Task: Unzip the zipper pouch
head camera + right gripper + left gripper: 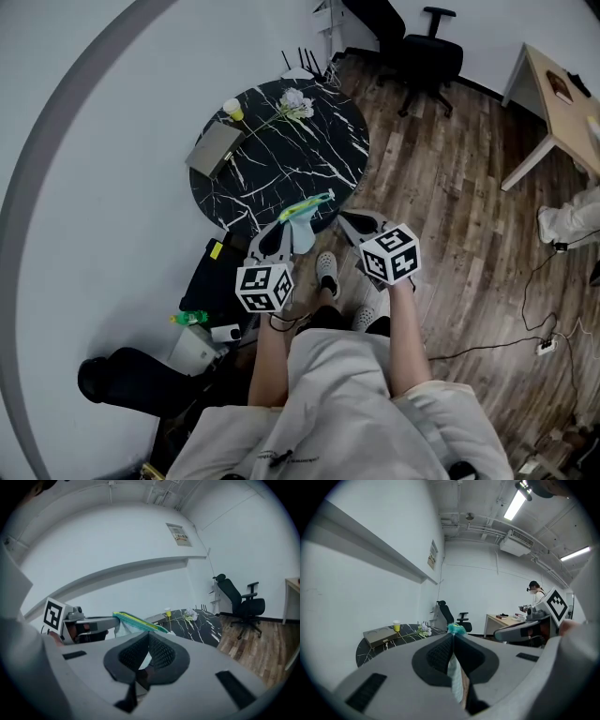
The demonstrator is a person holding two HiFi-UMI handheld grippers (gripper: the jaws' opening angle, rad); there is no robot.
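the zipper pouch hangs in the air between the two grippers, seen in the head view over the near edge of the round black table. its green and yellow zipper edge runs along the top from one gripper to the other. the left gripper is clenched on one end, pale fabric pinched between its pads. the right gripper is clenched on the other end of the zipper edge. flowers, a yellow cup and a gray box lie further back on the table.
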